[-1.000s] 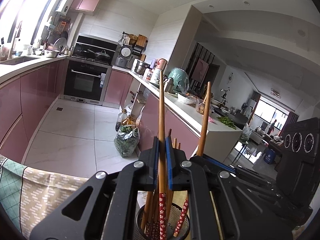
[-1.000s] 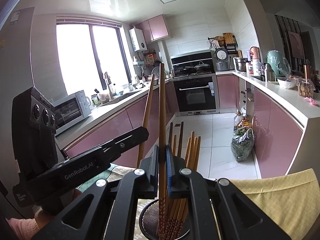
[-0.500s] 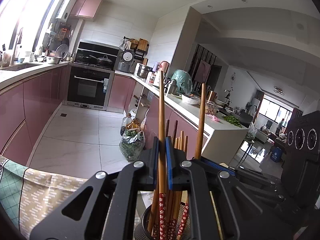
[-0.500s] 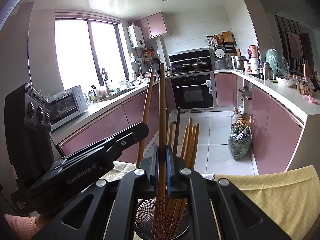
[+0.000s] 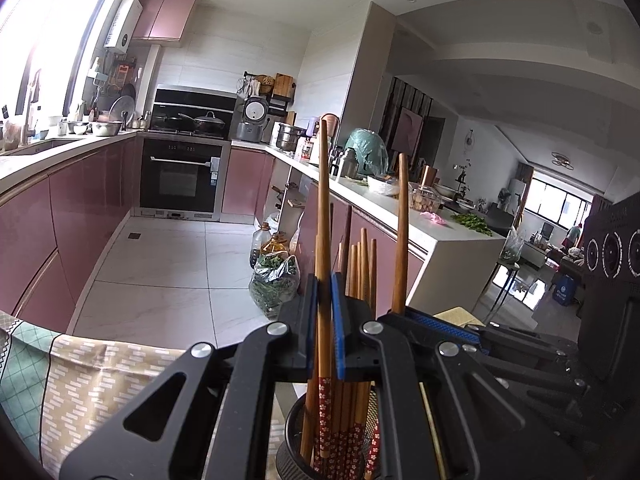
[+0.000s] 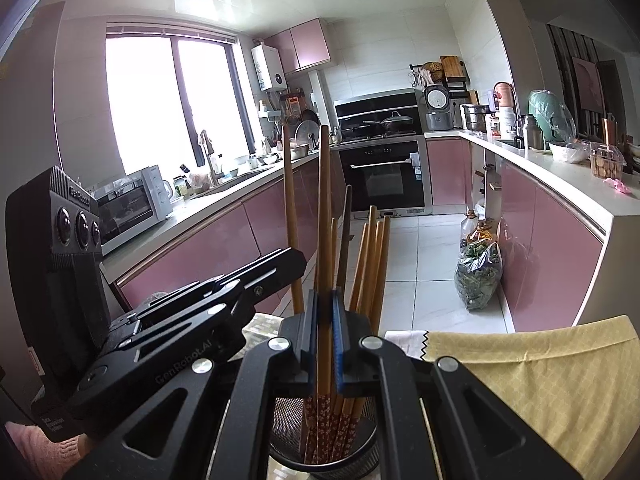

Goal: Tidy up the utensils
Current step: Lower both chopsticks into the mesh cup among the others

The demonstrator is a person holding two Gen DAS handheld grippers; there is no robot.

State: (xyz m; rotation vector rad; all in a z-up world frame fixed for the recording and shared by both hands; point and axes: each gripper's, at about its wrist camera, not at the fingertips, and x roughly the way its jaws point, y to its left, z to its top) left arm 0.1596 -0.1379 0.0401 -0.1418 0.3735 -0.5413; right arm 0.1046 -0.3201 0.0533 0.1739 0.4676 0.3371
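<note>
Left tongs: the left gripper [image 5: 323, 344] is clamped on one chopstick [image 5: 322, 240], which stands upright between the blue pads; the patterned red end reaches below the jaws into the holder.
Right tongs: the right gripper [image 6: 325, 344] is clamped likewise on its own chopstick [image 6: 323, 220], upright, lower end below the jaws among the others.
Holder: the black mesh holder [image 6: 286, 416] sits directly beneath both pairs of tongs, on the table; a bundle of chopsticks [image 6: 370, 260] already stands in it, just beyond the right tongs' tips.
What changed: against the view a second ago, the left tongs have come down, and the bundle's tops now rise higher beside their jaws; the held stick's red end sits deeper in the holder. The right tongs have hardly shifted.
Meaning: both sticks look close to seated; I judge that letting go is the remaining step for this pair.
Cloths: a patterned cloth [image 5: 92, 380] lies left of the left tongs, a yellow one [image 6: 540, 372] right of the right tongs.
Far: kitchen counters and an oven [image 6: 386, 176], well beyond the tips.
</note>
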